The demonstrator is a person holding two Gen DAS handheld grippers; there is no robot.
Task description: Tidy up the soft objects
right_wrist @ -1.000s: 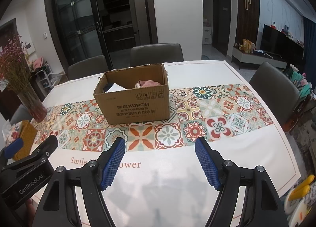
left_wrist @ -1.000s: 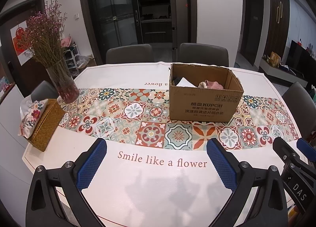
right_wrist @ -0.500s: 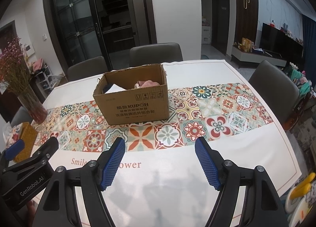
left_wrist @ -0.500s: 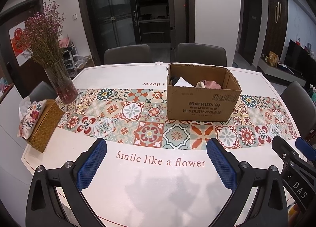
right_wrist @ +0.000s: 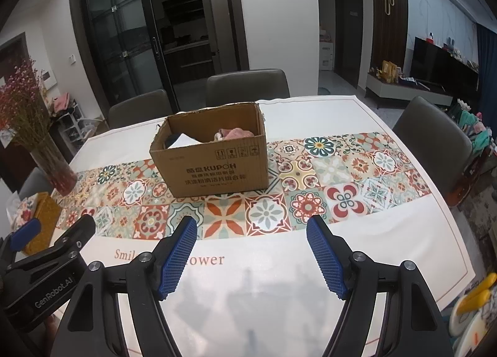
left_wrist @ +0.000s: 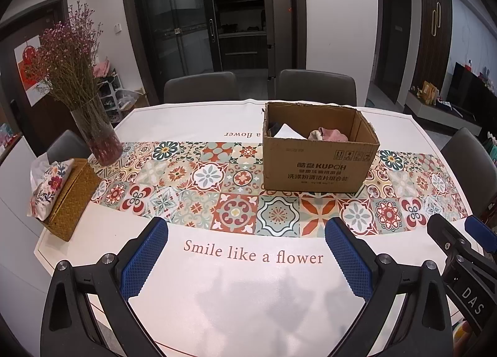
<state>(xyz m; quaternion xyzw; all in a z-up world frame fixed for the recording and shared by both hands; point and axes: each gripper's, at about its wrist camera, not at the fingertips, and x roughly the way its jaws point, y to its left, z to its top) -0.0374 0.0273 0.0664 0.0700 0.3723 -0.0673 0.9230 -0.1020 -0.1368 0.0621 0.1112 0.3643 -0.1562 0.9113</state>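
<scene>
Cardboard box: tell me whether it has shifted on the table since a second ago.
No. The cardboard box sits on the same tiles of the patterned runner as before, its front edge just behind the orange four-petal tile.

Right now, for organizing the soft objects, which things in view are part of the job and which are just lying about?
Part of the job:
- cardboard box
- pink cloth in it
- white item in it
- left gripper, open
- right gripper, open

Lying about:
- vase of dried flowers
- woven tissue box
- chairs
</scene>
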